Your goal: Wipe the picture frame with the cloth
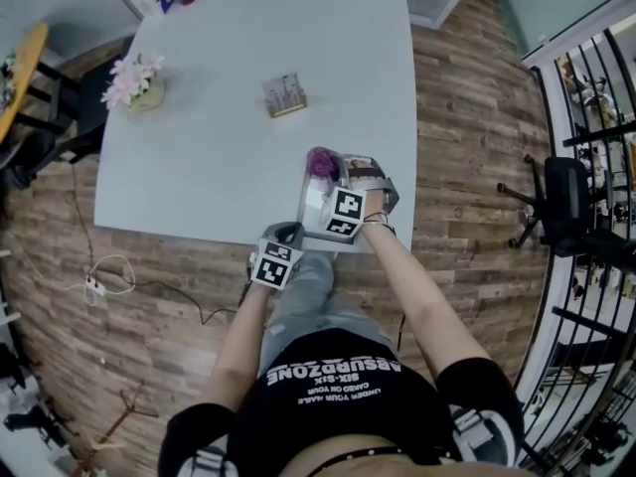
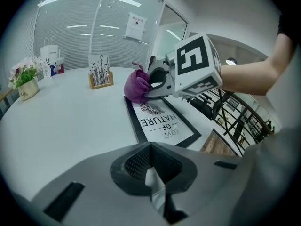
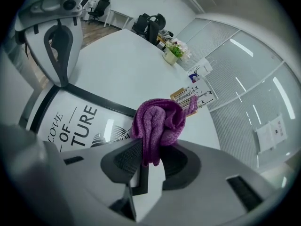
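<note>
A black-edged picture frame (image 1: 314, 201) (image 2: 162, 121) (image 3: 70, 126) with a white print reading "LOVE OF NATURE" lies flat near the table's front edge. My right gripper (image 1: 329, 173) (image 2: 156, 82) (image 3: 149, 149) is shut on a bunched purple cloth (image 1: 320, 160) (image 2: 137, 86) (image 3: 160, 121). The cloth rests at the frame's far end. My left gripper (image 1: 284, 234) (image 2: 150, 147) (image 3: 60, 80) sits at the table's front edge, just short of the frame's near corner. Its jaws are shut with nothing between them.
A small card stand (image 1: 285, 95) (image 2: 100, 71) stands mid-table. A flower pot (image 1: 139, 82) (image 2: 23, 79) is at the far left and a white paper bag (image 2: 49, 55) at the far end. A black office chair (image 1: 561, 202) and railings stand on the right. A power strip (image 1: 94, 286) lies on the floor.
</note>
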A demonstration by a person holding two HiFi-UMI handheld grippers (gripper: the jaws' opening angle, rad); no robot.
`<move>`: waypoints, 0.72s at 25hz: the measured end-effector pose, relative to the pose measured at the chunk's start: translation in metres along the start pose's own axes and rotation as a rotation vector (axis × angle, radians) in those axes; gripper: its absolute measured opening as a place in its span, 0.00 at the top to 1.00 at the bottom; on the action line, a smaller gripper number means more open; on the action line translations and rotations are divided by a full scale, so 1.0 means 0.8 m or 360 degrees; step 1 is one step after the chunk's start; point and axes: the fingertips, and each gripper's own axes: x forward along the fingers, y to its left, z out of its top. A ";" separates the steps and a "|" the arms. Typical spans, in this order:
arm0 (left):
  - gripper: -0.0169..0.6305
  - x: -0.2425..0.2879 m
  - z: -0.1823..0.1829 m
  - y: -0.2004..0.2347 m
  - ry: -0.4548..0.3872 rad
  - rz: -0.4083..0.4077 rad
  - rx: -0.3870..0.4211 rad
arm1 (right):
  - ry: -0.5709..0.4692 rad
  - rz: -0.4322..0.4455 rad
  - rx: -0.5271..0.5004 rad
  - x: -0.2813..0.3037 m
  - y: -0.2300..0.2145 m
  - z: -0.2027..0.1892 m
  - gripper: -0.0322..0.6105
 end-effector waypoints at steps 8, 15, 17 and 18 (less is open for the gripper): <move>0.95 0.000 -0.001 -0.002 0.0021 0.0029 0.0006 | -0.0071 0.0112 -0.0022 -0.010 0.028 0.005 0.77; 0.95 -0.002 -0.001 0.007 -0.0006 -0.0002 -0.0077 | -0.0127 0.0203 -0.0089 -0.022 0.048 0.017 0.77; 0.95 -0.002 0.000 0.008 -0.0009 -0.0015 -0.0092 | -0.0140 0.0245 -0.0097 -0.027 0.057 0.020 0.77; 0.95 -0.002 0.000 0.008 -0.0011 -0.0017 -0.0092 | -0.0147 0.0276 -0.0093 -0.030 0.062 0.022 0.77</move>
